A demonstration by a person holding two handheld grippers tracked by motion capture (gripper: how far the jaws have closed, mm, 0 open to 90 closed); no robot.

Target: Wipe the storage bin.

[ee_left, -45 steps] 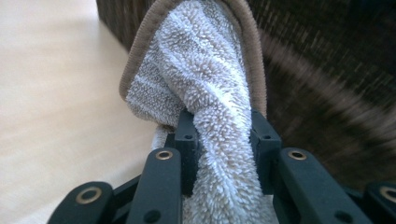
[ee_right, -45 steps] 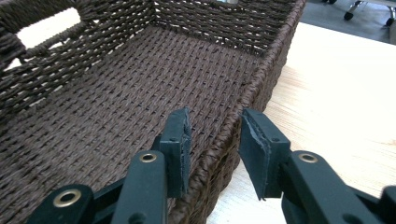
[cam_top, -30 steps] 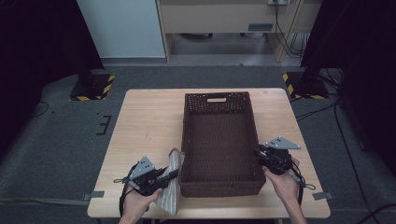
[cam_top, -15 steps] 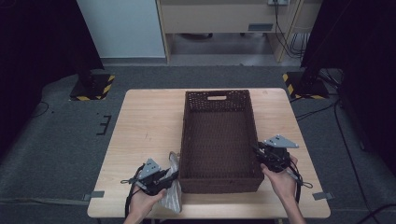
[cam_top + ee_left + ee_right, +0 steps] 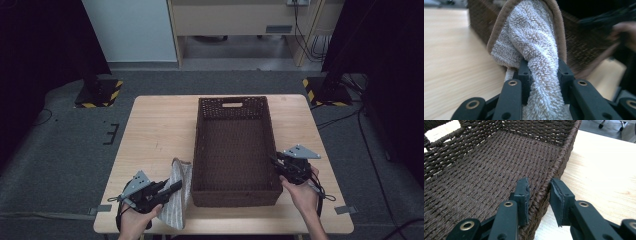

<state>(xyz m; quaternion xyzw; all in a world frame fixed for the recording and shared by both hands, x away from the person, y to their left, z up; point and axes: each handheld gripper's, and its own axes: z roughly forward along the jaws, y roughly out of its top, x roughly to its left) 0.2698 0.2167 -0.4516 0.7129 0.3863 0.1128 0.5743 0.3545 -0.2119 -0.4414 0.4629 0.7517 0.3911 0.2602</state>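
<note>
High view: left claw pinches the beige terry towel at the brown wicker basket's 8 o'clock; right claw, jaws just opening, straddles the rim unpressed. Next, I judge: lift the towel in.

A lab: dark curtains, hazard-striped stand bases, cables.

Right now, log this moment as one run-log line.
left gripper: shut on towel, beside basket | right gripper: jaws just opening, astride basket wall, pads apart from it | basket: empty | table: bears both
</note>
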